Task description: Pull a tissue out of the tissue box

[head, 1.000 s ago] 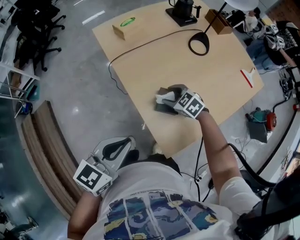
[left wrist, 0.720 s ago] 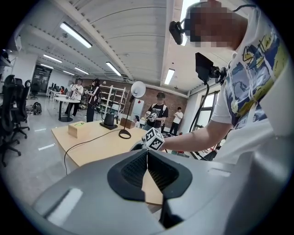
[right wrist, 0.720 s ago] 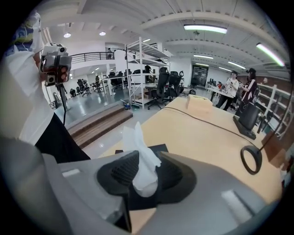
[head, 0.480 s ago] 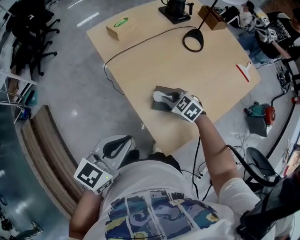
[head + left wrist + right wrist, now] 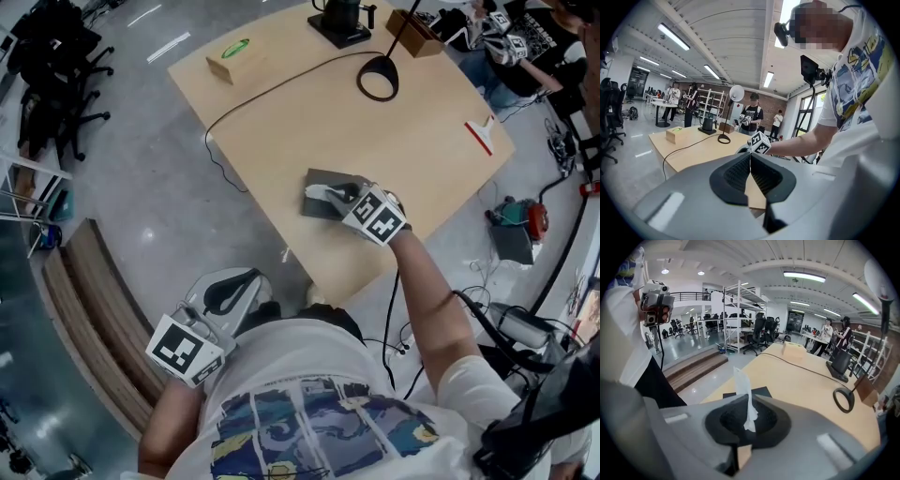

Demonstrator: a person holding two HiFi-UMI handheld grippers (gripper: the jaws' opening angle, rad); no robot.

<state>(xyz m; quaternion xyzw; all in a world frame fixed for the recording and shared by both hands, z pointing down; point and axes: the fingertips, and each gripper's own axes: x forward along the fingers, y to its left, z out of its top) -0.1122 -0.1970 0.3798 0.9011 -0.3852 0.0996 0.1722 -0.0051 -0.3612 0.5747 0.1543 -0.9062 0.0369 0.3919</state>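
A dark tissue box (image 5: 319, 199) lies flat near the table's front edge, with a white tissue (image 5: 321, 193) sticking up from its top. My right gripper (image 5: 349, 195) reaches onto the box from the right. In the right gripper view its jaws are closing, and the pads pinch the upright tissue (image 5: 742, 386) over the box (image 5: 761, 391); the right gripper (image 5: 749, 414) is shut on it. My left gripper (image 5: 225, 294) hangs off the table beside my body. In the left gripper view the left gripper (image 5: 750, 169) is shut with nothing in it.
Further back on the table are a wooden box with a green top (image 5: 228, 59), a black cable (image 5: 272, 89), a lamp's ring base (image 5: 377, 79), a black device (image 5: 339, 23) and a red-handled tool (image 5: 480, 138). Office chairs (image 5: 52, 56) and wooden steps (image 5: 84, 309) stand left.
The right gripper's jaws have come together on the tissue at the box while the hand barely shifted. The left gripper stayed where it was.
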